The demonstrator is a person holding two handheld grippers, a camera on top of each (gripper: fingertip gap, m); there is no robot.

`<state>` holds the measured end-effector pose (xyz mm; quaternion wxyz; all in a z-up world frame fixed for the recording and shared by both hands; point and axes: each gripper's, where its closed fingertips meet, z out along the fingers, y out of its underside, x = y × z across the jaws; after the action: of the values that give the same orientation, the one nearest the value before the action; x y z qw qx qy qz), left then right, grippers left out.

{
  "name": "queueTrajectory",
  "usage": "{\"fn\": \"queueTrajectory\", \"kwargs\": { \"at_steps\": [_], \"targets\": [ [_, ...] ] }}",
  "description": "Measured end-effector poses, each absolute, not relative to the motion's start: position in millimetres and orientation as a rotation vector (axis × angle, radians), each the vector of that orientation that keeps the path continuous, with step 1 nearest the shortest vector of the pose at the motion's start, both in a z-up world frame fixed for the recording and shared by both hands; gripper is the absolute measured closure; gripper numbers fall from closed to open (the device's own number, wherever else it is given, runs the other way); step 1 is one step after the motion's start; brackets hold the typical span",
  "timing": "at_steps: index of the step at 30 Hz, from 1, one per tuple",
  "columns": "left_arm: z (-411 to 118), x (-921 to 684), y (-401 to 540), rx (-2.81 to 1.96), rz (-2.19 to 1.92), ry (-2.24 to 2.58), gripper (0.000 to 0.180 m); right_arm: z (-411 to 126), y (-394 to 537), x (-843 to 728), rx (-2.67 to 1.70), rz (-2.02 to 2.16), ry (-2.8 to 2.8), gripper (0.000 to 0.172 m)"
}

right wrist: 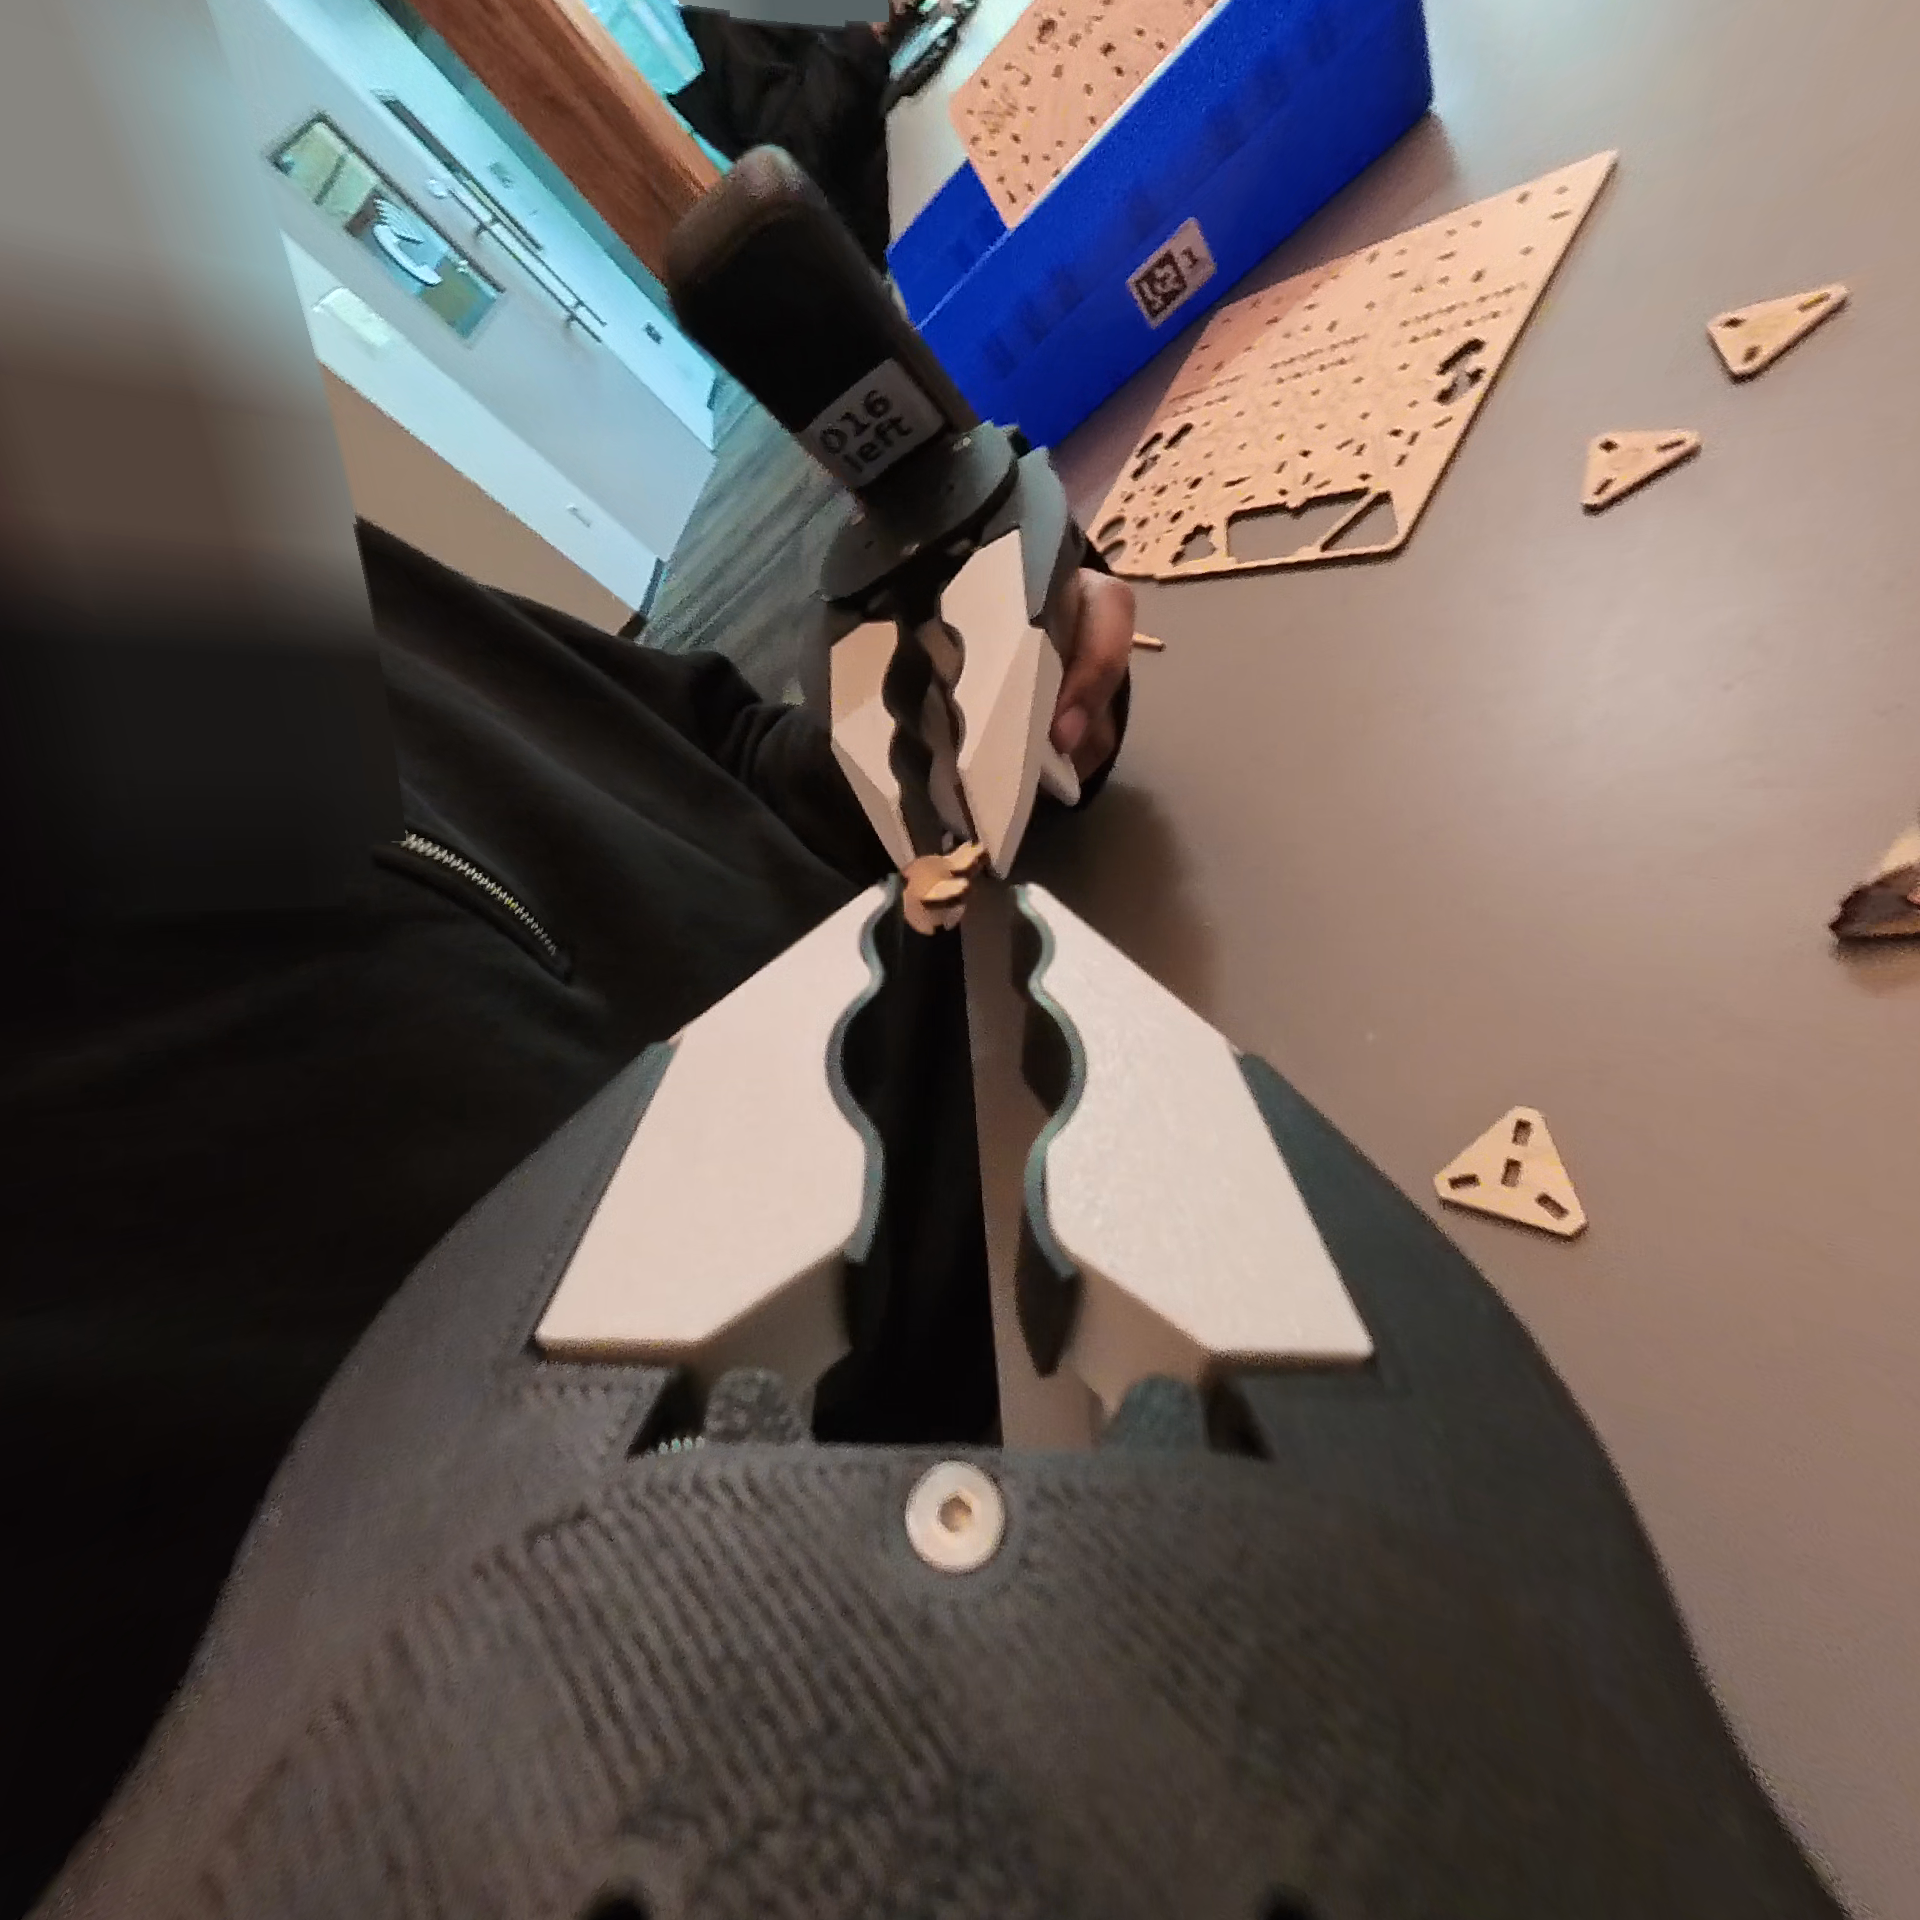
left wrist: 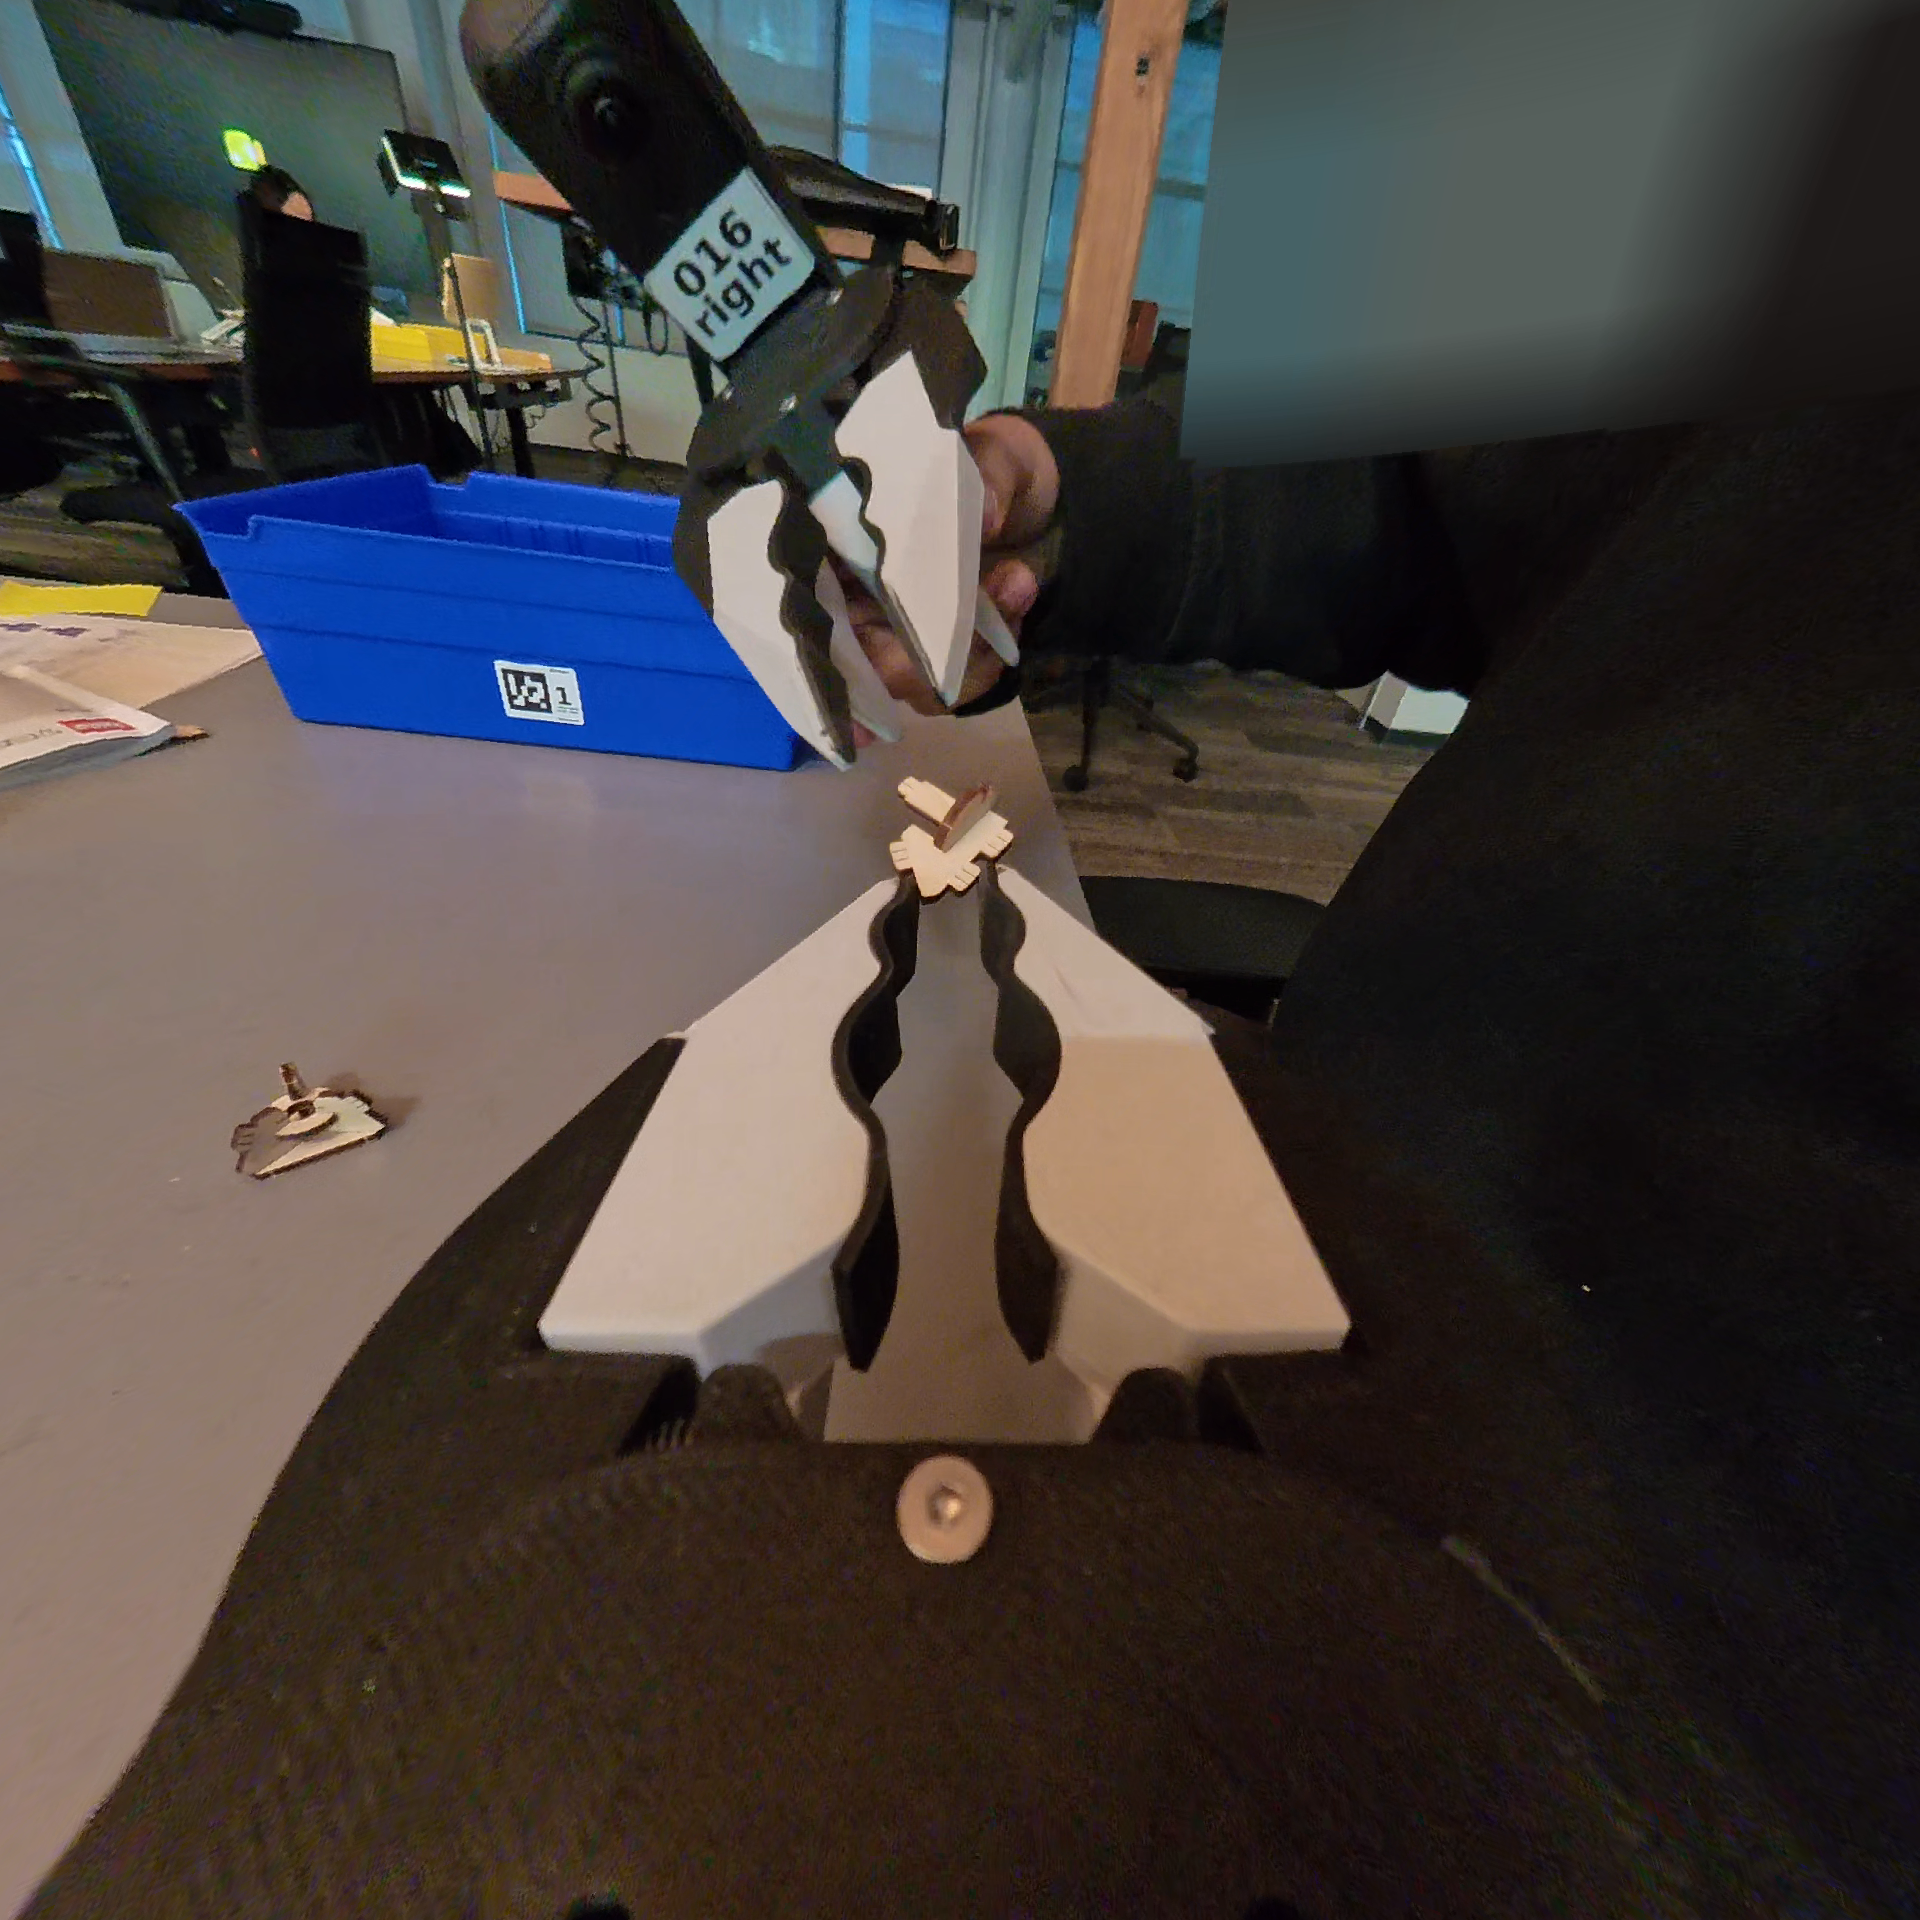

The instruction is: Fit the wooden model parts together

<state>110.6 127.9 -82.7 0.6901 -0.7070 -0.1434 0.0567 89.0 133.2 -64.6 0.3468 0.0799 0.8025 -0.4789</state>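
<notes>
— Where does the small wooden assembly (left wrist: 951, 842) sit?

— At the very tips of the left tongs (left wrist: 951, 878), held off the grey bench (left wrist: 468, 935) near its edge. It is a notched, cross-shaped plywood piece with a second small piece slotted upright into it. The two fingertips close in on the cross-shaped piece from either side and grip it.

— And the right tongs (left wrist: 894, 707)?

— They hang just above and beyond the assembly, tips pointing down at it, apart from it. Their jaws stand slightly parted with nothing between them. In the right wrist view the assembly (right wrist: 940, 883) lies just ahead of the right tongs' (right wrist: 951, 899) own tips, close by the left-hand one.

— What else lies about?

— A blue bin (left wrist: 499, 613) behind, a punched plywood sheet (right wrist: 1340, 416) beside it, triangular plywood plates (right wrist: 1512, 1174) scattered on the bench, and another partly built wooden piece (left wrist: 307, 1122) to the left.
</notes>
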Motion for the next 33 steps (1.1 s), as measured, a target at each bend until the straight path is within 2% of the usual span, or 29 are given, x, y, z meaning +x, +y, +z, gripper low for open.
{"fn": "queueTrajectory", "kwargs": {
  "at_steps": [6,12,16,26,29,33],
  "targets": [
    [-94.2,108.1,132.7,-1.664,0.213,-0.316,0.171,-72.8,124.9,89.9,0.459,-1.061,1.961,0.153],
    [-97.1,105.5,132.8,-1.696,0.294,-0.308,0.171,-91.0,125.3,94.4,0.496,-0.963,2.011,0.146],
    [-98.4,103.5,132.2,-1.706,0.316,-0.312,0.172,-92.1,125.5,100.9,0.489,-0.927,1.977,0.16],
    [-105.6,93.3,129.7,-1.73,0.355,-0.37,0.166,-96.8,129.1,90.8,0.497,-0.961,1.999,0.163],
    [-111.1,80.0,121.4,-1.739,0.395,-0.459,0.165,-109.8,132.8,79.6,0.502,-0.969,2.131,0.163],
    [-120.9,62.0,106.8,-1.73,0.376,-0.618,0.165,-149.0,149.8,36.6,0.427,-0.915,2.612,0.163]
  ]
}}
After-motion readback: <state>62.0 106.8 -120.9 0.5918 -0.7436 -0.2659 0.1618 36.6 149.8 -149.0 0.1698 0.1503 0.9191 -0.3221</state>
